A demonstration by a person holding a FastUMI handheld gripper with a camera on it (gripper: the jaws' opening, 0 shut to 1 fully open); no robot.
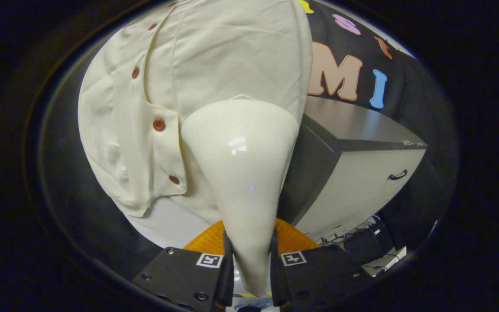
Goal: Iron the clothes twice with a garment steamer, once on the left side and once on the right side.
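Shirt [215, 56], cream with reddish-brown buttons [159, 125], hangs beyond my fingers from ten to twelve o'clock, its buttoned placket running down the left part. My gripper [251, 264] has both fingers pinching the narrow handle of the glossy cream garment steamer [243, 164], whose wide head rests against the shirt's lower right side. At two o'clock stands a grey cabinet [362, 173] with a dark handle.

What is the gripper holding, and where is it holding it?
The glossy cream cone-shaped garment steamer, with both fingers pressing its narrow lower end.
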